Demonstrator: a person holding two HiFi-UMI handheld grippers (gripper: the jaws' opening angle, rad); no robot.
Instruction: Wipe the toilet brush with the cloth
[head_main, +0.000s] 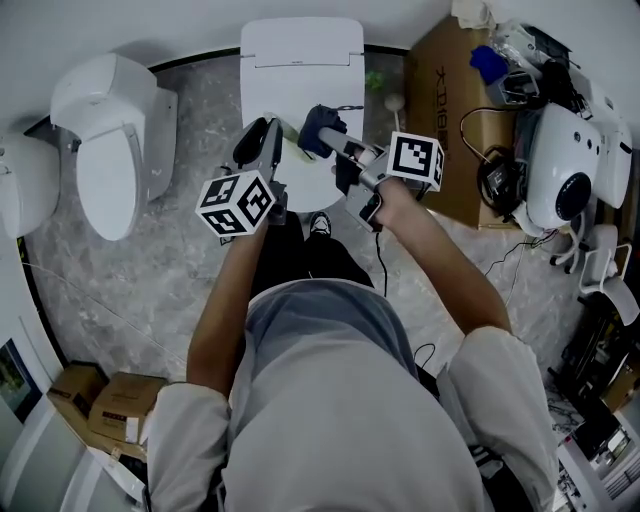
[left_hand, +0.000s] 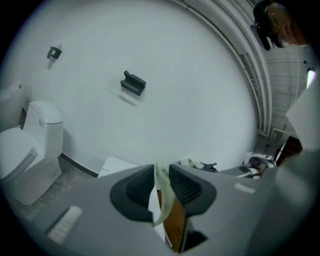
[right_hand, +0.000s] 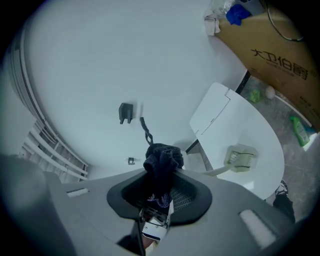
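The toilet brush is pale green. Its flat handle (left_hand: 162, 192) is pinched between the jaws of my left gripper (left_hand: 161, 182), which is shut on it. In the right gripper view the brush head (right_hand: 241, 157) hangs over the white toilet lid (right_hand: 260, 125), a little right of my jaws. A dark blue cloth (right_hand: 162, 162) is bunched in my right gripper (right_hand: 161, 192), which is shut on it. In the head view the left gripper (head_main: 268, 135) and the right gripper (head_main: 318, 135) are close together above the closed toilet (head_main: 300, 60). The cloth (head_main: 322, 128) stays just short of the brush.
A second white toilet (head_main: 110, 140) stands to the left. A large cardboard box (head_main: 450, 110) and a white machine (head_main: 565, 170) with cables crowd the right. A green bottle (right_hand: 300, 131) lies on the floor by the box. Small boxes (head_main: 100, 405) sit at the lower left.
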